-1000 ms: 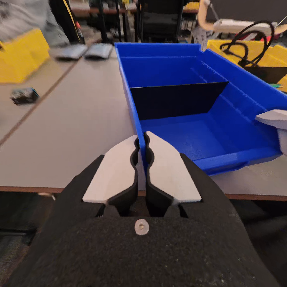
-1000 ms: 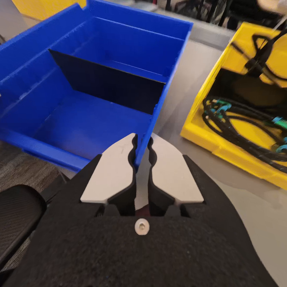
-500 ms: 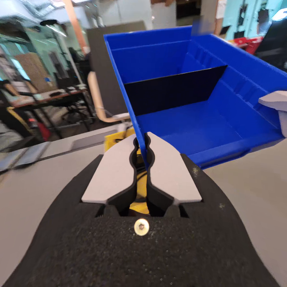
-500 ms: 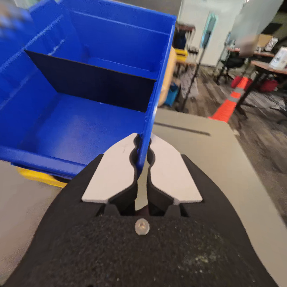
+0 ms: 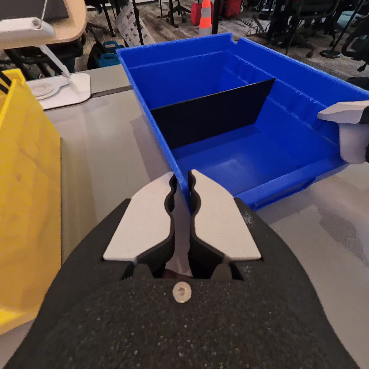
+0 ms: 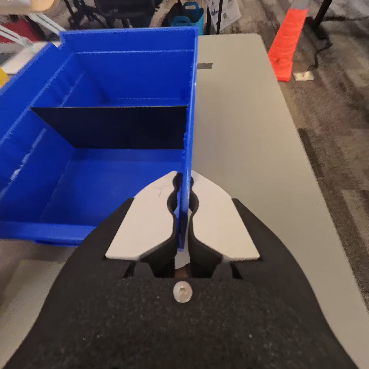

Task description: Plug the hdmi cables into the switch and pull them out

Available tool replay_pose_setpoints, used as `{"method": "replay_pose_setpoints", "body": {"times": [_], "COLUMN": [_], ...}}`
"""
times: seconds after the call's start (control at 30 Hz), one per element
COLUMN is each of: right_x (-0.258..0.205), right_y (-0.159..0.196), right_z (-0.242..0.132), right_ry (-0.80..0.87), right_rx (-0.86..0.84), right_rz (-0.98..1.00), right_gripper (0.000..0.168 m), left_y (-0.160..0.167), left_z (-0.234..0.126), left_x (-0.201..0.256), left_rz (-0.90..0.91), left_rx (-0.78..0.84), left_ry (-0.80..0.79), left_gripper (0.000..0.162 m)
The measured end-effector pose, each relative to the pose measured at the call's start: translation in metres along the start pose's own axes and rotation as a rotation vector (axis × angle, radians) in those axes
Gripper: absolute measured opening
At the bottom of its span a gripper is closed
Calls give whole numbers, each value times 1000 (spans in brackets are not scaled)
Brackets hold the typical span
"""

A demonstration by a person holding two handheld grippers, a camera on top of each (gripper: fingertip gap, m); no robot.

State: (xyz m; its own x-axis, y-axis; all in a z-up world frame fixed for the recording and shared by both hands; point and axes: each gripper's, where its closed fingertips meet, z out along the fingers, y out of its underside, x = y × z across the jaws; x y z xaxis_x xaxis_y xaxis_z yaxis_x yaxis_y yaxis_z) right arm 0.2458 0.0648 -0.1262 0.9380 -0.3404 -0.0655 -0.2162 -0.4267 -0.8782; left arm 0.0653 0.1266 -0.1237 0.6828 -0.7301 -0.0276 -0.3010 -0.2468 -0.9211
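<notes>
An empty blue bin (image 5: pixel 235 165) with a black divider (image 5: pixel 209 117) across its middle sits on or just above a grey table (image 5: pixel 103 143). My left gripper (image 5: pixel 182 176) is shut on the bin's left wall near its front corner. My right gripper (image 6: pixel 184 175) is shut on the bin's right wall (image 6: pixel 189 111) near its front; it also shows at the right edge of the left wrist view (image 5: pixel 347 127). The black divider also shows in the right wrist view (image 6: pixel 119 127). No HDMI cables or switch are in view.
A yellow bin (image 5: pixel 26 189) stands close on the left of the blue bin. A white lamp base (image 5: pixel 61 89) sits at the table's far left. The table (image 6: pixel 249 159) ends on the right, with floor and an orange cone (image 6: pixel 285 46) beyond. Spacing between my two grippers at the tips: around 20 cm.
Both grippers have carried the blue bin, swinging it round from beside the cable-filled yellow bin, through the air, to this stretch of table. Both stay shut on its walls.
</notes>
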Motion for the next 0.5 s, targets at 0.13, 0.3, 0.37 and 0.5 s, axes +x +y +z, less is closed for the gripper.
{"method": "replay_pose_setpoints", "body": {"times": [0.13, 0.3, 0.37, 0.5], "right_x": [6, 10, 9, -39], "right_y": [-3, -17, -35, -80], "right_z": [4, -21, -42, -74], "right_ry": [6, 69, 109, 46], "right_rx": [26, 84, 151, 296], "right_rz": [70, -7, -49, -151], "right_gripper": [5, 15, 18, 19], "left_y": [-2, -18, -25, -16], "left_z": [4, -67, -106, -154], "left_x": [8, 6, -24, -138], "left_rz": [-13, -40, -27, -6], "left_rx": [-59, -43, 10, 81], "left_ry": [103, 395, 426, 234], "left_gripper": [14, 40, 43, 44]}}
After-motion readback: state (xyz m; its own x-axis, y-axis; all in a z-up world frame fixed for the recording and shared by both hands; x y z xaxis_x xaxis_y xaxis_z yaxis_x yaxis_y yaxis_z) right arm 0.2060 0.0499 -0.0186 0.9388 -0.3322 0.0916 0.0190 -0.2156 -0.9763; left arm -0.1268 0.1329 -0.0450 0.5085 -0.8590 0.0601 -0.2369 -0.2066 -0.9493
